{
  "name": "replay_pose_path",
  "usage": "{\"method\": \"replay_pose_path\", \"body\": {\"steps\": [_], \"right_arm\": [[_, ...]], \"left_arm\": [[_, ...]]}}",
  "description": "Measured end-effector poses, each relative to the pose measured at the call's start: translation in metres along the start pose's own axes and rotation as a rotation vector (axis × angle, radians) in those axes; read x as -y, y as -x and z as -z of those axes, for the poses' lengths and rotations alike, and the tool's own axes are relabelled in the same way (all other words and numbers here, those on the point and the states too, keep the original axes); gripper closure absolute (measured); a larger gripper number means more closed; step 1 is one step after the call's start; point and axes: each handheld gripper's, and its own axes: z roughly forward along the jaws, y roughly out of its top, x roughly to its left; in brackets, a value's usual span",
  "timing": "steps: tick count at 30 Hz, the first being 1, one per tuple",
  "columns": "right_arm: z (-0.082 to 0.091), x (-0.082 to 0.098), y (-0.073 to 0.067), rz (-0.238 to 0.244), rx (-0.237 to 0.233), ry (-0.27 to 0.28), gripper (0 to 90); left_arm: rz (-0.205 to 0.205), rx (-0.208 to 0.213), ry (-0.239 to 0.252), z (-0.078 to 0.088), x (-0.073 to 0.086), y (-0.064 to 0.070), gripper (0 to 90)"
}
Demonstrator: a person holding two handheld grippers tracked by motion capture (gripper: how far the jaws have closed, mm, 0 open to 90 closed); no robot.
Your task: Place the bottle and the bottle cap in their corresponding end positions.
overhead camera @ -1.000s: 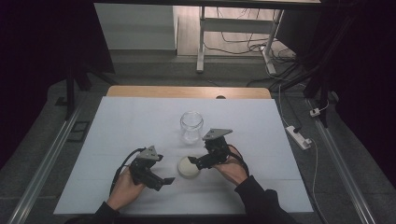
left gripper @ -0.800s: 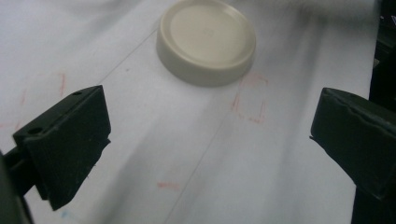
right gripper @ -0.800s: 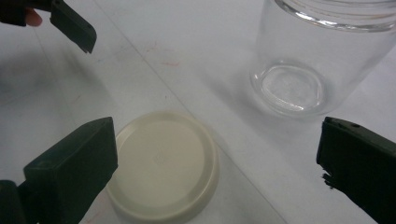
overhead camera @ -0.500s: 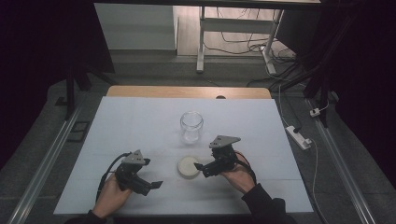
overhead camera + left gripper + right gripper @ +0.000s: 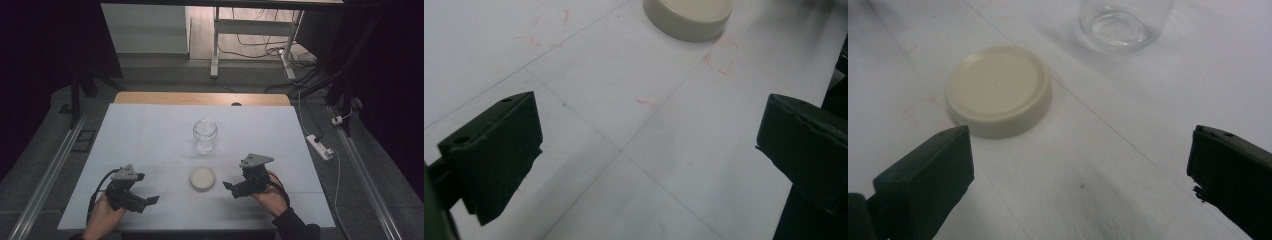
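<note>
No text, label, brand or number can be read anywhere. The cream lid (image 5: 998,90) has a plain top with only a faint moulded speck at its middle, too small to make out. The white table (image 5: 634,150) bears thin ruled lines and faint red corner marks near the lid, none forming letters or digits.

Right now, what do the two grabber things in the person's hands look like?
Each hand-held gripper, left and right, is black with two chunky black jaws and a grey three-cornered plate on top. A black cable trails from the left one. The person wears a dark sleeve.
</note>
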Motion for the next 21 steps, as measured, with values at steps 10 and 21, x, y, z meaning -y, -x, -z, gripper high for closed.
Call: {"method": "replay_pose_path", "body": {"steps": [10, 21], "right_arm": [[0.023, 0.023, 0.004, -0.036, 0.035, -0.019, 0.0], [0.050, 0.045, 0.005, -0.063, 0.112, -0.034, 0.0]], "left_arm": [[0.038, -0.023, 0.015, 0.016, 0.015, -0.003, 0.0], [0.089, -0.056, 0.037, 0.034, 0.034, -0.007, 0.0]]}}
